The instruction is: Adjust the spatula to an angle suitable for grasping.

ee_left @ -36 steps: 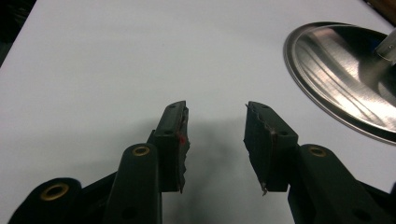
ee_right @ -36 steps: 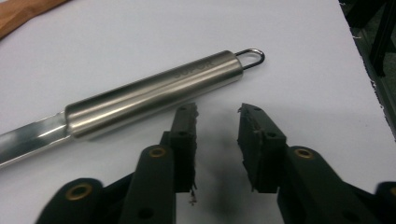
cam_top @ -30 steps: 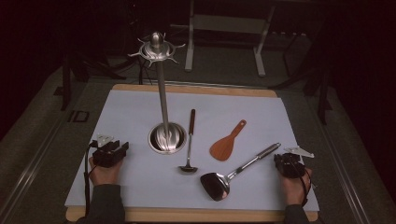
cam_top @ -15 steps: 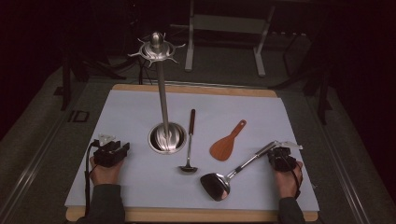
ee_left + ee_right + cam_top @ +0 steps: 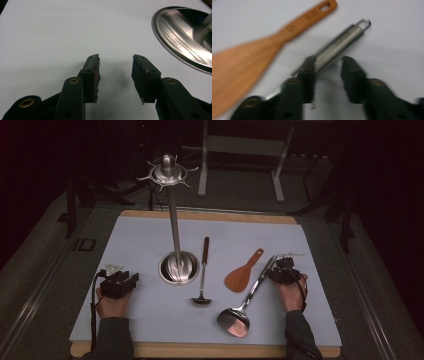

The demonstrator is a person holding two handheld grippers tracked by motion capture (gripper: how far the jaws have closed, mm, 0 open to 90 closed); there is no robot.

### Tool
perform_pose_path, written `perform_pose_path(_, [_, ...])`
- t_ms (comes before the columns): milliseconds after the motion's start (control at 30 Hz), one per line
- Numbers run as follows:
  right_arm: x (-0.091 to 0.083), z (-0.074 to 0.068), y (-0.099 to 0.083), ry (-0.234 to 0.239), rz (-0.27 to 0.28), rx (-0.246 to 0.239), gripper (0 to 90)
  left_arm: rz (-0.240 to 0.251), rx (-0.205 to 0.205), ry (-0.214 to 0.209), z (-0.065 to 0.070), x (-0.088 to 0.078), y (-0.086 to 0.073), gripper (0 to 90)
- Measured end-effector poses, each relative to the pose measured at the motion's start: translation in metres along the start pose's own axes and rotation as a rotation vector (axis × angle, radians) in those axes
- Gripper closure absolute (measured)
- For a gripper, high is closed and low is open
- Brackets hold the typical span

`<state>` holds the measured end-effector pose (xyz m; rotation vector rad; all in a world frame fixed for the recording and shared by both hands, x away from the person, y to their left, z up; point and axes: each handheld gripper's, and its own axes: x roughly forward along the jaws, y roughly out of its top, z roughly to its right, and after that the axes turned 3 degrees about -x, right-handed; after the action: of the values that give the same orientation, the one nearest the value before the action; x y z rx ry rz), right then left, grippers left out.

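A steel spatula (image 5: 248, 296) lies slantwise on the white mat (image 5: 150, 235), head toward the near edge. My right gripper (image 5: 281, 268) hovers by its handle. In the right gripper view the steel handle (image 5: 339, 42) runs under the left jaw and into the gap of my right gripper (image 5: 327, 75). Its jaws have just been opening and stand apart, with no pad pressing on the handle. A wooden spatula (image 5: 249, 57) lies just left of it. My left gripper (image 5: 115, 75) is open over bare mat, with the left hand (image 5: 114, 302) resting near the stand's base (image 5: 187, 35).
A tall steel utensil stand (image 5: 168, 170) with hooks on top rises from a round base (image 5: 179, 267) left of centre. A ladle (image 5: 203, 270) with a dark handle lies beside the base. The wooden spatula (image 5: 242, 272) sits between ladle and steel spatula.
My right hand has moved left from the mat's right edge to the steel spatula's handle. The left hand has stayed where it was.
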<state>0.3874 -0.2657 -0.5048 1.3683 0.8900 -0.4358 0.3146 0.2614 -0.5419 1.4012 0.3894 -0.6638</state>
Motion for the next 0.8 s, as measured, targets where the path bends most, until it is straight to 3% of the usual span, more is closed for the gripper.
perform_pose_path(100, [0.001,-0.006,0.003,0.010,-0.025,0.039,47.9,-0.001,0.001,-0.001,0.000,0.000,0.000,57.3])
perform_pose_path(267, [0.014,-0.016,0.001,0.007,-0.111,0.045,40.8,0.000,-0.002,0.000,0.000,0.000,0.000,57.1])
perform_pose_path(400, [0.018,-0.027,0.003,-0.060,-0.139,0.010,39.5,-0.002,0.000,0.000,0.000,0.000,0.000,57.0])
perform_pose_path(800, [0.017,-0.014,0.012,-0.004,-0.203,0.029,47.5,-0.003,0.007,-0.001,0.000,0.000,0.000,56.1])
